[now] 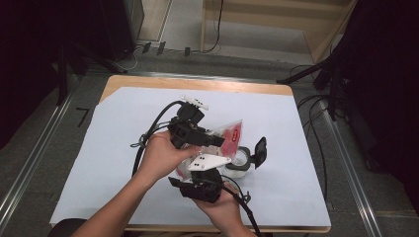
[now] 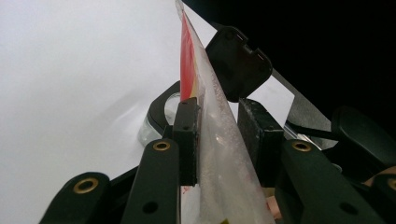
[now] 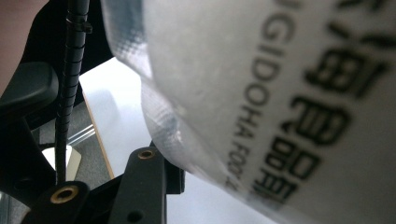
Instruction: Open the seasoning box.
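A clear plastic bag [image 1: 232, 134] with a red label and pale granules hangs over the middle of the table, held from two sides. My left gripper [image 1: 220, 140] reaches in from the left, its jaws closed on the bag [image 2: 219, 154]. My right gripper [image 1: 202, 170] comes up from below under its grey plate. In the right gripper view the printed bag [image 3: 261, 93] presses against the one pad [image 3: 173, 179] that shows; the other jaw is hidden behind the bag. Below the bag stands a clear jar [image 1: 238, 163] with its black flip lid [image 1: 260, 149] open.
White paper [image 1: 123, 148] covers the wooden table, with free room to the left, right and back. Cables trail from both grippers and across the floor at the right [image 1: 316, 128]. Dark stands flank the table.
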Demonstrator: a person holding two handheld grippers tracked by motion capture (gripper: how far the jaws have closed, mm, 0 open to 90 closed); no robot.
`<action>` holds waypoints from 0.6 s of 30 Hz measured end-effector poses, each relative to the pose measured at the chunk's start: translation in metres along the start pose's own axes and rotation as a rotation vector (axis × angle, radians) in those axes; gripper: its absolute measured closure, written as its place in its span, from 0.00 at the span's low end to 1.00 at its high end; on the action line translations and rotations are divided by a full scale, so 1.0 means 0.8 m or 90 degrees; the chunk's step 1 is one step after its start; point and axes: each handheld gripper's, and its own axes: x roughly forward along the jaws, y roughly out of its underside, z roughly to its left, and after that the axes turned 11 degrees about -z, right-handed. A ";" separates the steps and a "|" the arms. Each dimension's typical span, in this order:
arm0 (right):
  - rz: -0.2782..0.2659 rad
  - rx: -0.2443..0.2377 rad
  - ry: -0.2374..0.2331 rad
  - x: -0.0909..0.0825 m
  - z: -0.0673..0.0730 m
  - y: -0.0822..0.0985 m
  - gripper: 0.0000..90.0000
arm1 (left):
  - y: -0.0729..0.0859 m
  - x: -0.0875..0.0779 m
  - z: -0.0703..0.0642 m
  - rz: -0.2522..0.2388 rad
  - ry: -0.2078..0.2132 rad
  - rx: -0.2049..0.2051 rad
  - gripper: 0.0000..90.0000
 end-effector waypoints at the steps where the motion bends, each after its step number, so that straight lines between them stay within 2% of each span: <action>1: 0.000 0.000 0.001 0.000 0.000 0.000 0.70 | 0.000 0.000 0.000 0.000 0.000 0.000 0.78; 18: 0.002 0.000 0.001 0.001 0.000 0.000 0.70 | 0.000 0.000 0.001 -0.003 -0.002 -0.004 0.78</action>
